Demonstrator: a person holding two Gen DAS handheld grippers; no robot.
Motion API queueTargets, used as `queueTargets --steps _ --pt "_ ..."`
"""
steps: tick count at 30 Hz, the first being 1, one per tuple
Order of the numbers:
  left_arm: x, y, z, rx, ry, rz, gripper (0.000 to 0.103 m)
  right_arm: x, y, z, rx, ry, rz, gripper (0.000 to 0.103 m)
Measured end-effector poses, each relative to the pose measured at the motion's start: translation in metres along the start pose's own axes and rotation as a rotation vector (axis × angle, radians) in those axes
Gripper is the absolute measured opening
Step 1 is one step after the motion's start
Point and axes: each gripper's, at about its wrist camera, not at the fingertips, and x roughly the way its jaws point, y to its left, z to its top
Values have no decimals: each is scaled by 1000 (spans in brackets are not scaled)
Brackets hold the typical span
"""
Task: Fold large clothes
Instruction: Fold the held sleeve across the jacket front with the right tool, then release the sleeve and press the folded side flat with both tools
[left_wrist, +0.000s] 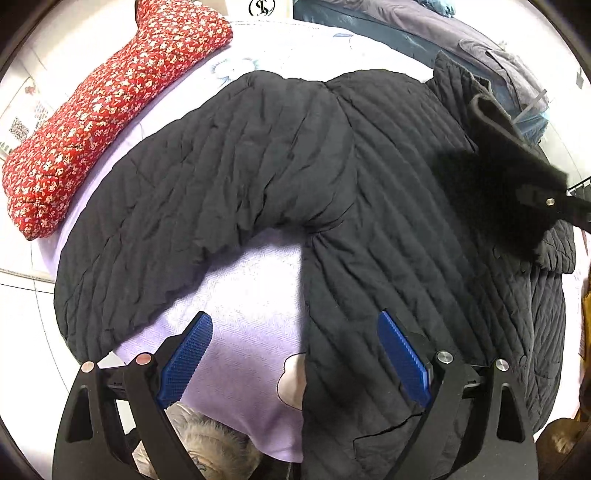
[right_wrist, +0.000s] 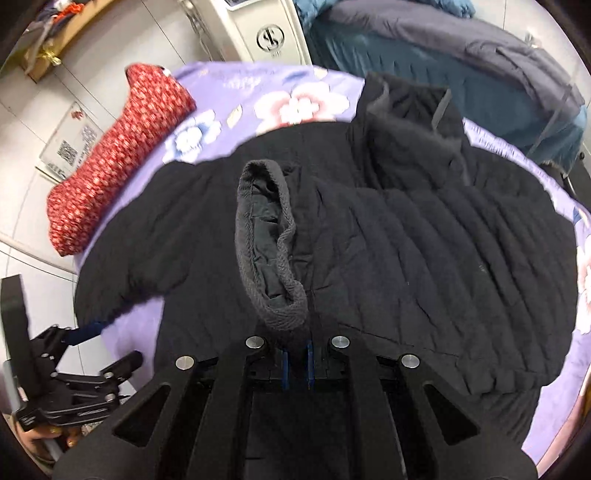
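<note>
Location: a tiled room with a bed carrying a lilac floral sheet (left_wrist: 255, 332); a second bed with blue and grey bedding (right_wrist: 424, 55) stands beyond its far edge, with a white appliance (right_wrist: 258, 33) beside that.

Item under task: a black quilted jacket (left_wrist: 332, 177), spread across most of the sheet, collar toward the far edge, hem toward the near edge. One sleeve (left_wrist: 122, 251) lies bent out toward the left edge, leaving a wedge of bare sheet between sleeve and body. A red floral padded garment (left_wrist: 96, 110) lies along the far-left edge, apart from the jacket.

Left gripper (left_wrist: 295, 354): jaws spread wide, holding nothing, hovering above the near edge where the jacket's side meets bare sheet.

Right gripper (right_wrist: 295, 365): blue pads drawn together on the ribbed cuff (right_wrist: 269, 243) of the other sleeve, which is raised above the jacket body; the left-wrist view confirms the cuff lifted on the right side.

Handling assessment: the jacket appears padded, soft and bulky, moderately light for its size. It should drape and not hold a crease, and the smooth shell may slide on itself. The knit cuff looks the firmest, least slippery purchase. For the free gripper, the near hem corner or the left sleeve's cuff seem suitable; pinching mid-panel would likely bunch the quilting.
</note>
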Motion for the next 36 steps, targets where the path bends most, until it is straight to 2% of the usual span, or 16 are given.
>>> queueTargets --steps 3,5,6,7,8,13,16,19,23,24,25,28,33,36 --pt "2 -1 -1 7 8 0 89 15 3 1 4 24 -5 10" --pt "3 -1 -1 12 12 1 89 24 5 -1 4 49 8 19" --pt "4 -2 0 16 13 1 89 31 8 -2 0 77 14 41" --pt "4 -2 0 18 14 0 89 34 8 -4 -3 98 10 74" --pt "4 -3 1 22 14 1 89 38 11 -7 -5 110 -5 85" --pt "1 -7 8 33 0 2 89 30 11 -14 1 105 32 86" --pt "-5 -13 14 51 -19 2 89 12 1 -17 29 74 57 86" --pt "-11 -24 19 87 -45 -20 89 -7 -20 -22 90 27 64 86" --pt "-16 -49 26 168 -77 -48 88 -22 -63 -37 232 3 63 86" --pt "-18 -59 29 199 -91 -58 85 -26 -73 -41 262 -5 55 86" --pt "-19 -69 31 226 -100 -67 77 -30 -86 -46 298 -14 40 86" --pt "-22 -98 43 301 -114 -97 67 -36 -117 -57 392 -27 7 86" --pt "-18 -146 56 433 -148 -106 64 -44 -155 -68 483 -54 -70 86" --pt "-4 -170 62 479 -135 -108 64 -50 -173 -65 490 -78 -138 86"
